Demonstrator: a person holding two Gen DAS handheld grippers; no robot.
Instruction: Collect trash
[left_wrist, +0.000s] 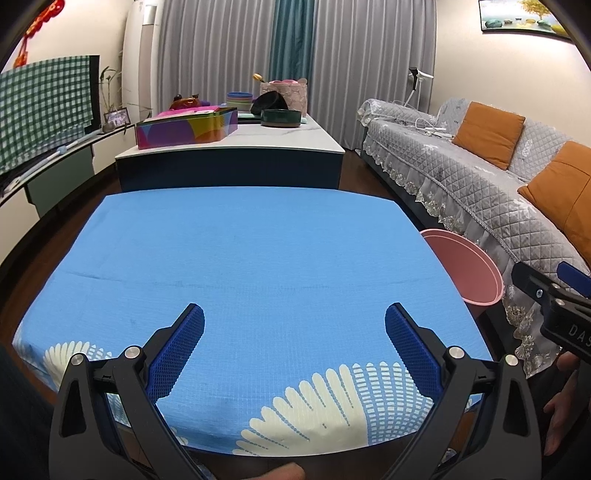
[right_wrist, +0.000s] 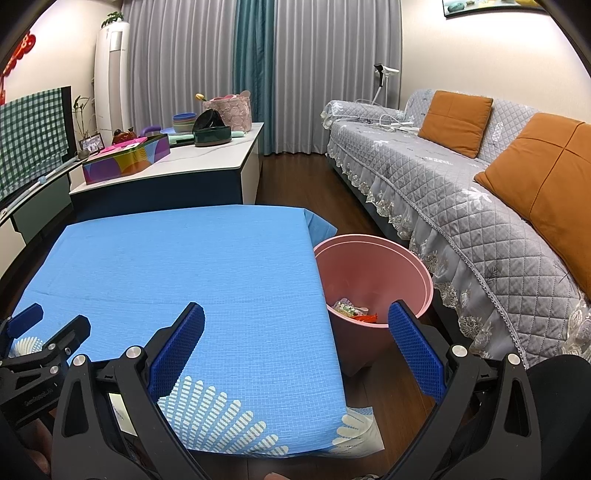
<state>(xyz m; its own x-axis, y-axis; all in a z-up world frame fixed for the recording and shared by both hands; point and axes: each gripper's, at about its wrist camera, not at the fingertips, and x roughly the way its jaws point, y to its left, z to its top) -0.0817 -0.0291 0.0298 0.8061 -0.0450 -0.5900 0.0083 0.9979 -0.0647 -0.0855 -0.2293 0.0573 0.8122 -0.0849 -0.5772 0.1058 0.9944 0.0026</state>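
Observation:
A pink trash bin (right_wrist: 373, 266) stands on the floor at the right edge of the table with the blue cloth (right_wrist: 177, 266). Pieces of trash (right_wrist: 354, 312) lie at its bottom. The bin also shows in the left wrist view (left_wrist: 465, 269). My left gripper (left_wrist: 294, 321) is open and empty over the near part of the blue cloth (left_wrist: 258, 258). My right gripper (right_wrist: 296, 321) is open and empty, straddling the table's right edge beside the bin. The right gripper also appears in the left wrist view (left_wrist: 554, 291), and the left gripper in the right wrist view (right_wrist: 44, 332).
A grey quilted sofa (right_wrist: 461, 192) with orange cushions (right_wrist: 454, 122) runs along the right. A white-topped coffee table (right_wrist: 177, 166) beyond holds a colourful box (right_wrist: 125, 158), bowls and a dark pot (right_wrist: 212, 134). A TV under a green checked cloth (left_wrist: 40, 110) stands at the left.

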